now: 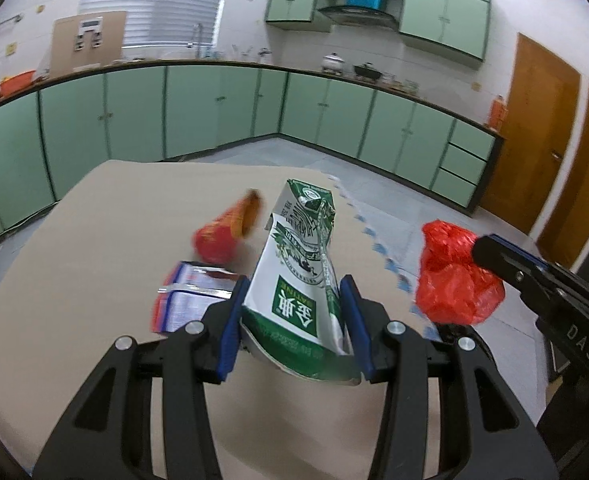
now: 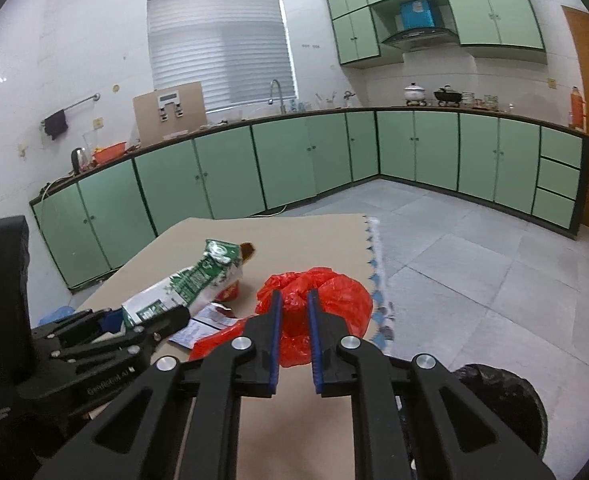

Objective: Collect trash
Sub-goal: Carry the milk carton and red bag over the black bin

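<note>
The left gripper point(image 1: 294, 316) is pinching a crumpled green-and-white milk carton point(image 1: 302, 264) by its lower end, the blue pads pressing in on both sides so the carton is sticking up and away between them, lifted clear of the table point(image 1: 94, 216). Just beyond and to the left of those tongs, a red paper cup point(image 1: 230, 232) is lying on its side on the tan tabletop, blurred, with its open mouth pointing away. Nearer, just left of the left finger point(image 1: 232, 328), a flattened blue-and-white wrapper point(image 1: 190, 292) is resting on the table.

The right gripper point(image 2: 294, 312) is clamping a bunched red plastic bag point(image 2: 326, 292); its blue pads are standing close together with a fold of the red film caught between them, and most of the bag is bulging out past the fingertips and to their right. From the left camera the same bag is hanging off the right tongs' tip, out beyond the table's edge and above the grey floor tiles point(image 2: 474, 272).

Below and to the right of the right tongs, a round dark container point(image 2: 502, 396) is sitting low down; it looks like a bin lined with a black bag, though only part of it is showing. Green cabinets point(image 2: 294, 160) are running along the walls far ahead of both tongs.
</note>
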`<state>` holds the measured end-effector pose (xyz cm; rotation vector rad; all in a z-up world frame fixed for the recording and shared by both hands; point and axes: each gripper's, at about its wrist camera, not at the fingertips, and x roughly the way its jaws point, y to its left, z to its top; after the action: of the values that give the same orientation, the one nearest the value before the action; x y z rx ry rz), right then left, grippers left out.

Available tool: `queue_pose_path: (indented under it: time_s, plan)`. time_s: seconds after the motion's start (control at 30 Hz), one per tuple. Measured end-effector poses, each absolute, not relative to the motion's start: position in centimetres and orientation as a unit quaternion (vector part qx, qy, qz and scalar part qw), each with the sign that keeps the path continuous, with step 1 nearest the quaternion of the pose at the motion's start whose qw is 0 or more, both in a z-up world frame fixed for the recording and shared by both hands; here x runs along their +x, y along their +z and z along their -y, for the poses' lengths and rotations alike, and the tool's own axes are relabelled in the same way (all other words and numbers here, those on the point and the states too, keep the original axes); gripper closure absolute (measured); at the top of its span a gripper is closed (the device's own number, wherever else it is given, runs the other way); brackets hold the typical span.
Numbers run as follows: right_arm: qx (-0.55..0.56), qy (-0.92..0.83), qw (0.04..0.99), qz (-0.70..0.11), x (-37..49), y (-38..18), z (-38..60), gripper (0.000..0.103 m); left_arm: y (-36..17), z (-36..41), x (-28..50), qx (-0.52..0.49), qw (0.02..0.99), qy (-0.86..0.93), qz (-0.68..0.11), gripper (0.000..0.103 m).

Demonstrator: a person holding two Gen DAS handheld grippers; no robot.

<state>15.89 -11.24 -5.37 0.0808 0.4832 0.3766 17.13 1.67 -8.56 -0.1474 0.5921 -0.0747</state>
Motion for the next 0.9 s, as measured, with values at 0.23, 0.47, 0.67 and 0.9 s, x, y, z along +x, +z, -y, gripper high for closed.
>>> queue_pose_path:
  time_s: [0.23, 0.47, 0.67, 0.9]
  plan:
    - [0.051, 0.149, 0.959, -0.235, 15.3, -5.2, 14.4, 0.092, -8.8, 2.3, 17.6, -0.060, 0.949, -0.083, -0.297, 0.059]
    - [0.062, 0.105, 0.964, -0.236, 14.9, -5.6, 18.5, 0.092, -9.5, 6.4, 18.4, -0.045, 0.943, -0.129, -0.304, 0.059]
    - [0.067, 0.060, 0.965, -0.244, 14.8, -6.8, 22.6, 0.092, -10.2, 10.2, 19.7, -0.031, 0.937, -0.166, -0.307, 0.059]
    - [0.087, 0.015, 0.960, -0.266, 14.9, -9.4, 27.0, 0.092, -12.1, 15.7, 20.7, -0.006, 0.926, -0.209, -0.315, 0.059]
